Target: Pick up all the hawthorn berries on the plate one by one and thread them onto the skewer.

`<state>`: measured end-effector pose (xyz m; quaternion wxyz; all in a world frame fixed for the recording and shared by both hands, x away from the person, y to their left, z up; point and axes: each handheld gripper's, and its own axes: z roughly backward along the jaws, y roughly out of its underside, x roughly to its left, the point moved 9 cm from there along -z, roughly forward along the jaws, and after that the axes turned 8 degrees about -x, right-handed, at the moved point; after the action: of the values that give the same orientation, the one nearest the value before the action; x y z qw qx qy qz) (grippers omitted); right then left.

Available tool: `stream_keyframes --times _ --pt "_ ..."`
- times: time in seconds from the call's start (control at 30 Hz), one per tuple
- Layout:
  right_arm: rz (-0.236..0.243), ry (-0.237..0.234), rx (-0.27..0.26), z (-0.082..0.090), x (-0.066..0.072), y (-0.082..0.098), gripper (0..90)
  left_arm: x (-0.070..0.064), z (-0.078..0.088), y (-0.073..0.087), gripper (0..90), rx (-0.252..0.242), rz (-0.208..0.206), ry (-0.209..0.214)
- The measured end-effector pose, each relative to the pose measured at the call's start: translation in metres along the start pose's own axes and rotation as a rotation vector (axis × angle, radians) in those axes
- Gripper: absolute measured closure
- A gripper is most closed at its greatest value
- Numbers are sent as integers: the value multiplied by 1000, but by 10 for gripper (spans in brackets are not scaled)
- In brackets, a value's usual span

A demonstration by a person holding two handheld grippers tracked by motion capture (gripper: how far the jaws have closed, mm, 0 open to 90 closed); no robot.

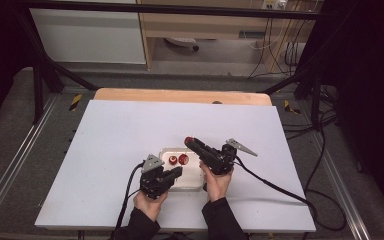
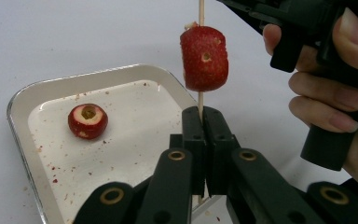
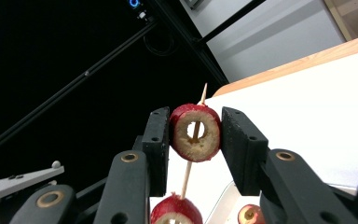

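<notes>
Red, cored hawthorn fruit [image 3: 195,132] sits pinched between the right tongs [image 3: 195,140], a thin wooden skewer [image 3: 186,175] passing through its hole. Lower down, the left tongs [image 2: 203,122] are pressed together on that skewer below a second red fruit [image 2: 204,58]. Another cored fruit [image 2: 87,121] lies in the shallow white tray [image 2: 21,100] on the white tabletop [image 1: 110,130].

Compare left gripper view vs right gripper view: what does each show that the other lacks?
Left gripper view: the left claw shut on the skewer below one threaded red fruit, and the hand holding the other gripper.

Right gripper view: the right claw clamping a cored fruit ring, its hole lined up with the skewer tip.

Both: skewer, fruit on it, white tray with a loose cored fruit.
</notes>
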<state>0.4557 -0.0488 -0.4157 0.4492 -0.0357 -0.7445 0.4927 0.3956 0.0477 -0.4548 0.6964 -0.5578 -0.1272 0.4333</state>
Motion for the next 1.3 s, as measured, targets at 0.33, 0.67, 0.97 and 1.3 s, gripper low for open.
stream_keyframes --times 0.33,0.67,0.97,1.3 --pt "25 2 72 3 0 18 641 3 -6 0 886 8 -8 0" --pt "42 -13 106 6 1 18 588 11 1 2 884 12 -53 9" --pt "164 13 222 17 -3 11 386 36 32 10 884 49 -158 5" --pt "272 104 465 23 -27 25 200 77 73 27 883 129 -238 -34"
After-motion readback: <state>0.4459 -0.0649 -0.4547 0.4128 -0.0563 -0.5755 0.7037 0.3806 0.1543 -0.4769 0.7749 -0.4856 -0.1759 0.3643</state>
